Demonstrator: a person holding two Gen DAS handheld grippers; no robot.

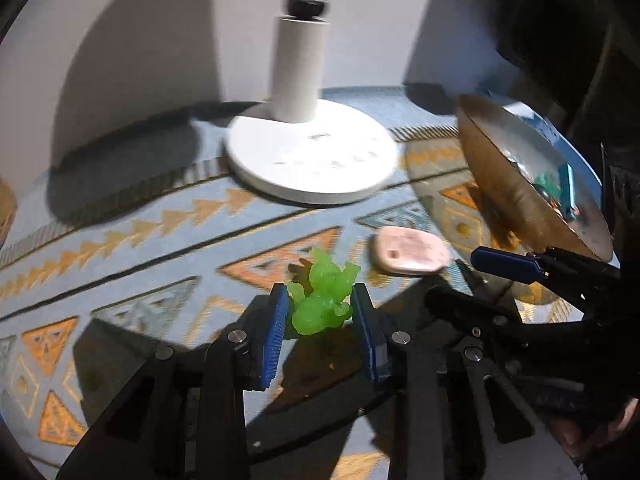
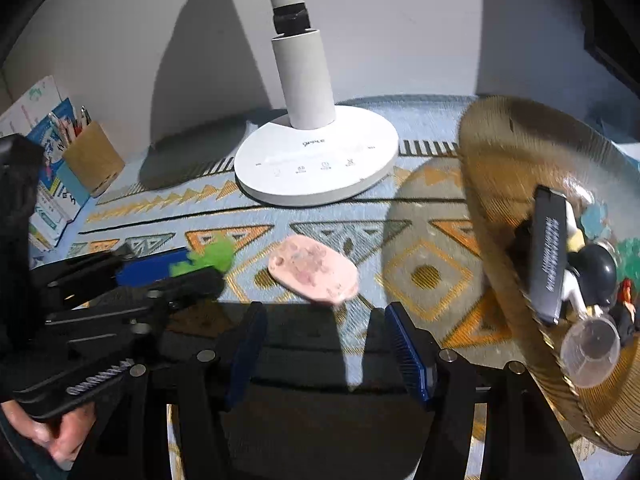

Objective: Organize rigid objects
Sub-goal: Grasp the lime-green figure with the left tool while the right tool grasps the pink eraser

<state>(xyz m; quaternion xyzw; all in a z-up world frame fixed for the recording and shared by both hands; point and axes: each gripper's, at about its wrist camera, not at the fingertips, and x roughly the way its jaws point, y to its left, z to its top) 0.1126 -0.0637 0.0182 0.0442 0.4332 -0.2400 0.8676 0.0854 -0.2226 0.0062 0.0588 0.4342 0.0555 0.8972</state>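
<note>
plainly translucent green figurine — perhaps frog-shaped

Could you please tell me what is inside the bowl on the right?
The bowl holds a black bar, a clear cup and small dark and teal pieces; whatever lies beneath them is hidden.

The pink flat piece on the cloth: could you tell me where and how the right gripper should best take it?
Grip the pink flat piece across its narrower width, coming down from above; it lies flat, so only its thin edges offer purchase.
</note>
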